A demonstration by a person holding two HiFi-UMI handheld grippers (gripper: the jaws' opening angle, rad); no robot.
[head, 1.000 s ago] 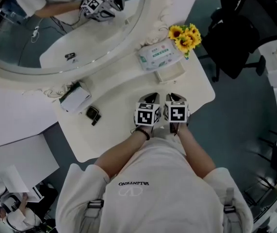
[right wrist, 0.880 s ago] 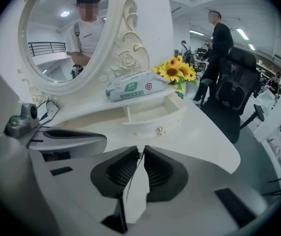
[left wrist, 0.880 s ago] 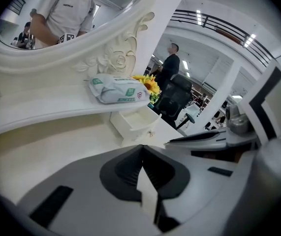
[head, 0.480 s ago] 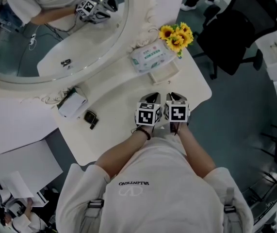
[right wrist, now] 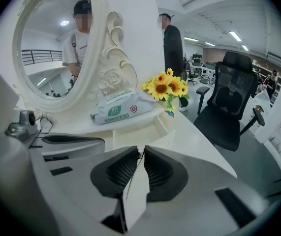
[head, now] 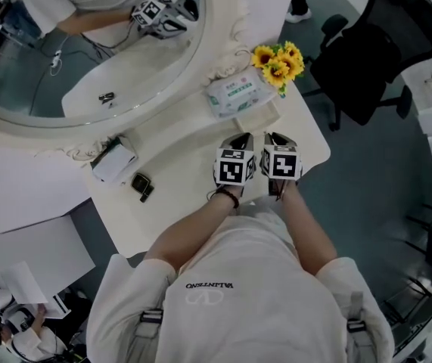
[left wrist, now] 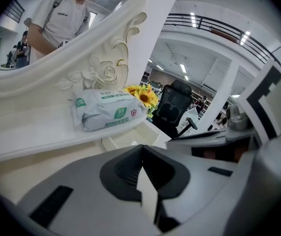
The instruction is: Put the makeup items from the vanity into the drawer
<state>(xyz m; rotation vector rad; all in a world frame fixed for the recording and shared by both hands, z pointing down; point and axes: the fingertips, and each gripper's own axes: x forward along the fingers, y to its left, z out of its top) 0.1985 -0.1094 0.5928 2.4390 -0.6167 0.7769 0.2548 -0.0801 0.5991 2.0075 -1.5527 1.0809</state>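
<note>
Left hand-held gripper (left wrist: 141, 151) and right hand-held gripper (right wrist: 140, 154): jaws closed, nothing held. Dark makeup item (head: 141, 185) near the tabletop (head: 193, 157) edge could be knocked off if approached unopened.

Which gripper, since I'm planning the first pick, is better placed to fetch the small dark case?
Left, probably. The small dark case lies left of both grippers, so the left gripper is nearer; the right gripper would reach across it. Both have shut, empty jaws.
</note>
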